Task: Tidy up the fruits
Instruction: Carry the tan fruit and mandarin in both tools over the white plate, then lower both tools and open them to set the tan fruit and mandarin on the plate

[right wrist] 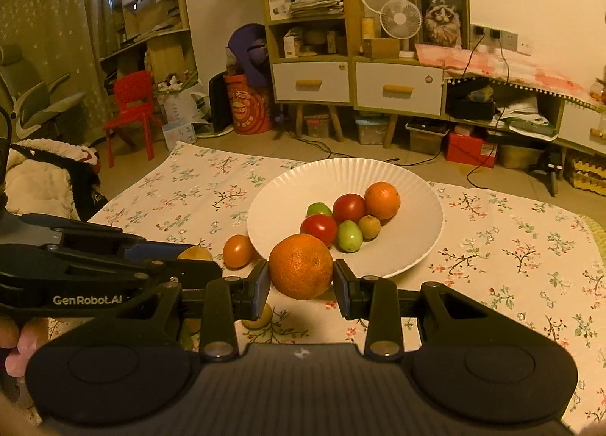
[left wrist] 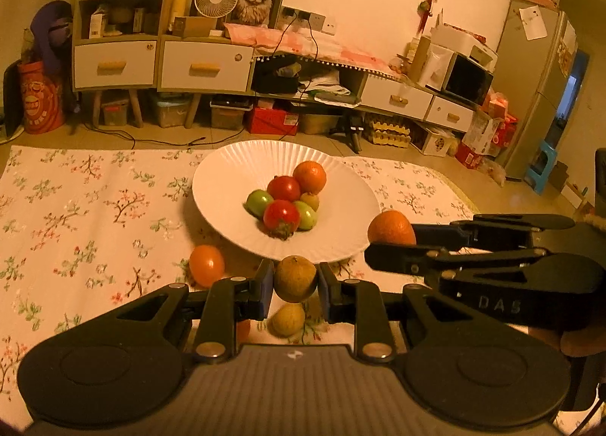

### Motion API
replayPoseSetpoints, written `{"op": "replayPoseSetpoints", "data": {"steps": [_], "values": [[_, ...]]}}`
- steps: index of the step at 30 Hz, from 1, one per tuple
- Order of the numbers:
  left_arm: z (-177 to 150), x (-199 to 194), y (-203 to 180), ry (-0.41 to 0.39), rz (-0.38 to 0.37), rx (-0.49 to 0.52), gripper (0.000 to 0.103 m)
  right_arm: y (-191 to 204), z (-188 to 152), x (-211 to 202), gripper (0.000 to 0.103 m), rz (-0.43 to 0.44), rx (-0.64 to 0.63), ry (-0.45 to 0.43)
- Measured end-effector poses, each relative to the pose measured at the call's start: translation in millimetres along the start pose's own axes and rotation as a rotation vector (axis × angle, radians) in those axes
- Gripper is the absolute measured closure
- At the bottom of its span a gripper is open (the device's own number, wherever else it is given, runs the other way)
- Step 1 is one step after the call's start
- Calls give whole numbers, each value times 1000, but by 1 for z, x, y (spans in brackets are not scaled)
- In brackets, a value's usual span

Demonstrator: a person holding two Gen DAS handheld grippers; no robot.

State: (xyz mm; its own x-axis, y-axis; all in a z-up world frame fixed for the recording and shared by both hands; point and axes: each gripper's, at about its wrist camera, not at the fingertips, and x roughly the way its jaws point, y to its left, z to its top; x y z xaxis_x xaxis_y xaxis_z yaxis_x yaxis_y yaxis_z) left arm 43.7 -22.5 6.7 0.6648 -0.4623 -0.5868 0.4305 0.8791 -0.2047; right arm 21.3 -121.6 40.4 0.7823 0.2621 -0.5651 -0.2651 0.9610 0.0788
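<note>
Two fruits in carry: left gripper (left wrist: 294, 284) clamped on brown fruit (left wrist: 294, 278), right gripper (right wrist: 301, 277) on orange (right wrist: 301, 266). Next: over white plate (right wrist: 288, 186), release.

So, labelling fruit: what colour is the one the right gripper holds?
Orange, seen best in the right wrist view.

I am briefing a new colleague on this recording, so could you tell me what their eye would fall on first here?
First, the two held fruits: the left tool grips a small brownish-yellow fruit and the right tool a large orange, both just before the near rim of the white plate. Next, the plate's heap of red, green and orange fruit on the floral cloth.
</note>
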Motion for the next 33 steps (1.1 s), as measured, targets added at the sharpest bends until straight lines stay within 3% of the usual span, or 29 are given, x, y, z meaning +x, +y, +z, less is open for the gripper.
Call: {"op": "replayPoseSetpoints", "data": {"steps": [16,33], "values": [[51,52,21,8,39,-10,83,-19,17,35,70,-42,-41,40],[70,114,31,47,50,-67,83,-40,16,60,70,-69,-65,65]]}}
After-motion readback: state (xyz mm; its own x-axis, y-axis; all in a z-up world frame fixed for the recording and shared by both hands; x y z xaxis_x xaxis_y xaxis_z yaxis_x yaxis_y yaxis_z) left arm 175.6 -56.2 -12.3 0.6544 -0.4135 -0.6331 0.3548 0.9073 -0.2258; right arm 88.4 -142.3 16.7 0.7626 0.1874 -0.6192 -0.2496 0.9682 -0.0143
